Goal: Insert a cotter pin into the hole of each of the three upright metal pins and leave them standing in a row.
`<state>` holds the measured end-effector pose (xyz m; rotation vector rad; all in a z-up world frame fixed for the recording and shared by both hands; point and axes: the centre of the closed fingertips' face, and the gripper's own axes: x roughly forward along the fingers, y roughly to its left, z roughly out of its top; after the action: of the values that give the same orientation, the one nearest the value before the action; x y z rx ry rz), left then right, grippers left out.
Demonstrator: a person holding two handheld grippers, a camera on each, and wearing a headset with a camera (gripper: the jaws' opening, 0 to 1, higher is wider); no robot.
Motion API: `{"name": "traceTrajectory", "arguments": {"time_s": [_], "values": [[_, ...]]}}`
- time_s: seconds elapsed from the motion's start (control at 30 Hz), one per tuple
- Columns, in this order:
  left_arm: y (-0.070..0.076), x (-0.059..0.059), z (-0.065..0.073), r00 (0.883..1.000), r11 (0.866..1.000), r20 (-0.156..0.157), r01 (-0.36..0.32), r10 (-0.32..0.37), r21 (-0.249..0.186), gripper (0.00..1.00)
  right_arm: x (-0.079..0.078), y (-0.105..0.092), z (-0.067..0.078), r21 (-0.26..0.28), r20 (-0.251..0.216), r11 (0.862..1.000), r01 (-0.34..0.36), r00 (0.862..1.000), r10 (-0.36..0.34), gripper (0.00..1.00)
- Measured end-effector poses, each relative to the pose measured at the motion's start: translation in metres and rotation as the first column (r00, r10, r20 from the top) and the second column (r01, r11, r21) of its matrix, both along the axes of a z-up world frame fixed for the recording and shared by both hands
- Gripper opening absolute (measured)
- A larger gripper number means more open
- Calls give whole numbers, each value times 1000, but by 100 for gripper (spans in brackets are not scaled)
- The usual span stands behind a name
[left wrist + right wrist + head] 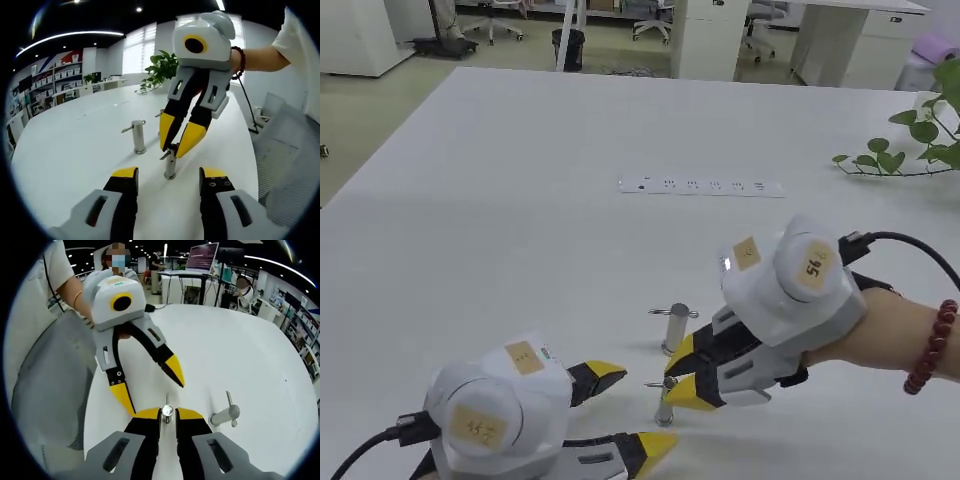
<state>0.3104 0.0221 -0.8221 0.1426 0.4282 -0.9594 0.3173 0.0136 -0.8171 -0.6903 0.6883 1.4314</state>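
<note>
Two upright metal pins stand near the front of the white table. The farther pin (677, 330) (138, 136) (225, 416) has a cotter pin (674, 313) through its top. A cotter pin (654, 384) (164, 155) (167, 400) also juts sideways from the nearer pin (665, 405) (170, 166). My right gripper (684, 375) (174, 149) (167, 413) points down and is shut on the nearer pin's top (167, 412). My left gripper (630, 412) (168, 176) (150, 387) hovers open just in front of that pin, holding nothing. A sliver of metal (161, 116) behind the right gripper's jaw is too hidden to identify.
A white power strip (700, 186) lies mid-table behind the pins. A leafy plant (920, 140) reaches in at the right edge. A black cable (910, 245) trails from the right gripper. The table (520, 200) stretches wide to the left and back.
</note>
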Motion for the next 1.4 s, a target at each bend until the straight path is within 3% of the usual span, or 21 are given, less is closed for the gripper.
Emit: {"name": "traceTrajectory", "arguments": {"time_s": [0.43,0.7,1.03,1.4], "values": [[13,-11,9,1000,1000,-6,-7,7,-30,58,-1,0,0,-4,20,999,-42,999,42,10],[25,-17,11,1000,999,-2,-28,28,-18,62,0,1,1,7,29,999,-45,999,45,10],[37,-20,21,998,997,-1,-64,64,-52,66,13,17,17,27,47,998,-58,997,56,10],[41,-24,23,997,995,-7,-78,78,-69,69,22,36,19,19,46,997,-72,996,71,10]]}}
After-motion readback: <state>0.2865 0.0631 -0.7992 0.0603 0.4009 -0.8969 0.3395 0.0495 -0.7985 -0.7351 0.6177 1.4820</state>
